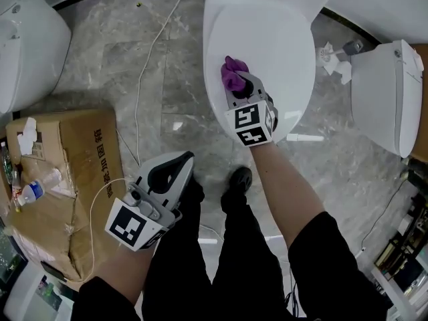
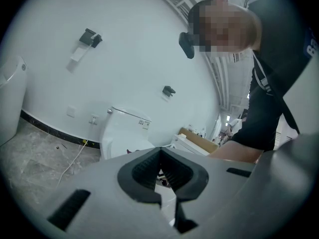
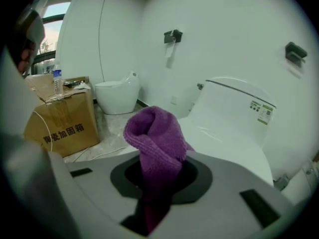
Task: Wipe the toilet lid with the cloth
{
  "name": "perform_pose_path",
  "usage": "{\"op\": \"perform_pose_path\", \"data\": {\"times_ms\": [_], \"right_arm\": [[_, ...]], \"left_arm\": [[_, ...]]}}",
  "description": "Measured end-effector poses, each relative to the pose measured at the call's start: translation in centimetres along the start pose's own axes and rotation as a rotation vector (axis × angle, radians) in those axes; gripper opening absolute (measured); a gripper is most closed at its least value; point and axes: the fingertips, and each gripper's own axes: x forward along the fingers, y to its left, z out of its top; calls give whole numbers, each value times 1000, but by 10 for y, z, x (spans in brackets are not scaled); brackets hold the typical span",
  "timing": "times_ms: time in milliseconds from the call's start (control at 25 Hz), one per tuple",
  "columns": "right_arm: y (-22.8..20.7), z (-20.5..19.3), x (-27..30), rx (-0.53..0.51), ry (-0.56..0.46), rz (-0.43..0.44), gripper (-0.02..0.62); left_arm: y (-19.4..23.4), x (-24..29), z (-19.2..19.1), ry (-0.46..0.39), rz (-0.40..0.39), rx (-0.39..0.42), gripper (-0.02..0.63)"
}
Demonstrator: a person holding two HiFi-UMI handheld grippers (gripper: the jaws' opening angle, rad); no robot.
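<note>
Presently the cloth (image 3: pixel 157 138) is in the right tool (image 1: pixel 242 85), whose jaws are clamped on its lower part, so that a rolled purple wad stands out ahead of the tips. In the head view this wad sits over the near-left portion of the closed toilet lid (image 1: pixel 274 42); whether it actually presses on the surface cannot be confirmed from any view. The left tool (image 1: pixel 174 171) is held low beside the person's leg, well apart from the toilet, with its jaws closed together and nothing between them. A cardboard box (image 1: pixel 73 159) stands on the marble floor (image 1: pixel 167 79) to the left and plays no part. Assessment of handling: the cloth appears to be a thick, looped weave, and is judged light, soft and limp, with no stiffness of its own, so it will fold and drag rather than push. The present hold, deep in the jaws with a bunch left free in front, looks suitable, since the free bunch serves as the wiping face. The lid is judged hard, glossy, gently domed and slippery, so the wad should glide with light pressure. Noted risk: only a short length protrudes, and a steep angle could bring the hard jaw tips onto the lid.
</note>
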Motion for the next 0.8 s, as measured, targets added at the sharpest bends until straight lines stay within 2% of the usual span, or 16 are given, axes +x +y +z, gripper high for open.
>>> {"op": "perform_pose_path", "data": {"times_ms": [200,440,640,800], "right_arm": [[-60,-52,-47,46,10,-87,81],[-122,-118,-95,163,6,-176,81],[-145,-152,-119,208,24,-229,81],[-130,-146,-120,207,-17,-232,81]], "left_arm": [[-36,29,-8,5,-13,5,14],[-82,53,-23,13,-25,9,14],[-105,56,-36,23,-27,-6,14],[-107,53,-44,35,-48,-3,14]]}}
